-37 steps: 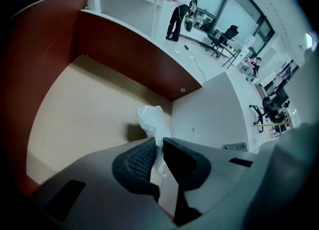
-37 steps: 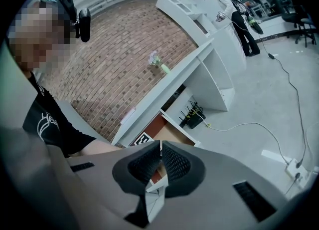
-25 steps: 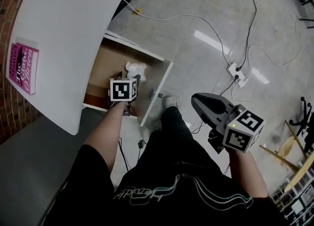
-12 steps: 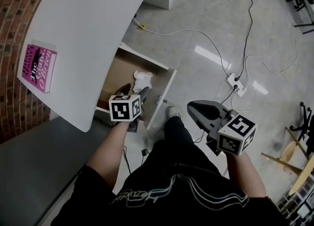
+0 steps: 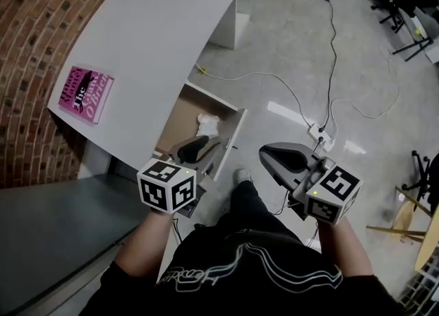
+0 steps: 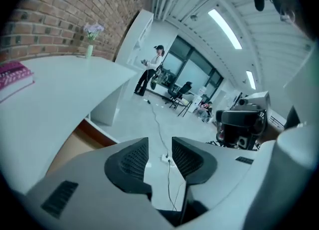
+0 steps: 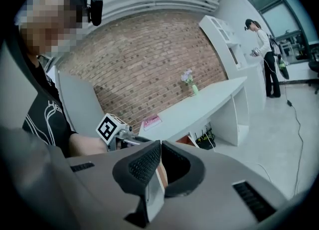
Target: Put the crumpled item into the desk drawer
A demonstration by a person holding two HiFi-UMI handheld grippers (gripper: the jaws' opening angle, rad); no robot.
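Note:
The crumpled white item [image 5: 208, 125] lies inside the open wooden desk drawer [image 5: 231, 135], under the white desk [image 5: 158, 40]. My left gripper [image 5: 199, 147] is held above the drawer's near end, apart from the item. Its jaws are closing with a gap still showing and nothing between the pads [image 6: 130, 158]. My right gripper [image 5: 269, 157] hangs to the right of the drawer over the floor. In the right gripper view it [image 7: 160, 161] is shut and empty, pointing toward the desk [image 7: 209, 105] and the left gripper's marker cube [image 7: 109, 126].
A pink book [image 5: 86, 94] lies on the desk by the brick wall. A power strip [image 5: 319, 136] and cables trail across the floor right of the drawer. A flower vase [image 6: 89, 49] stands at the desk's far end. A person [image 6: 149, 72] stands far off.
The left gripper has drawn back out of the drawer toward my body, leaving the crumpled item lying inside. The head view has lifted, showing more of the desk and floor.

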